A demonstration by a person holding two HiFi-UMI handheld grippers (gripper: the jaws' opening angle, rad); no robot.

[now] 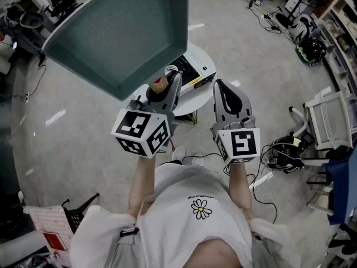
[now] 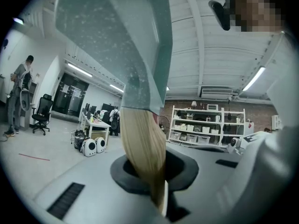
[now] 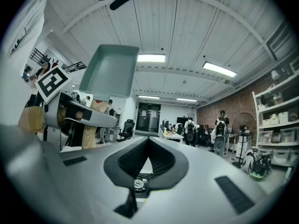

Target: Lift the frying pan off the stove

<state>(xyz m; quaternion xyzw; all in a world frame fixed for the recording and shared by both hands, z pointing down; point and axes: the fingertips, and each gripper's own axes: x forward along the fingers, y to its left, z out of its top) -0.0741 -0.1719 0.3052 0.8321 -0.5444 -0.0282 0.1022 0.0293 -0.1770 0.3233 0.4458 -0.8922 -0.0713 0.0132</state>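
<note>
Frying pan (image 1: 120, 35) raised far-left of left gripper (image 1: 170, 81), clenched on its wooden handle (image 2: 145, 143); long axis pointing far-left. Right gripper (image 1: 222, 91) closed, empty.

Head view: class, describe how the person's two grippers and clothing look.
Both the left gripper and right gripper are grey plastic, tapering, each carrying a white cube of black square markers. The person wears a white short-sleeved shirt with a daisy print.

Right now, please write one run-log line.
left gripper: shut on wooden handle | grey-green square frying pan: held aloft | right gripper: shut, empty
</note>
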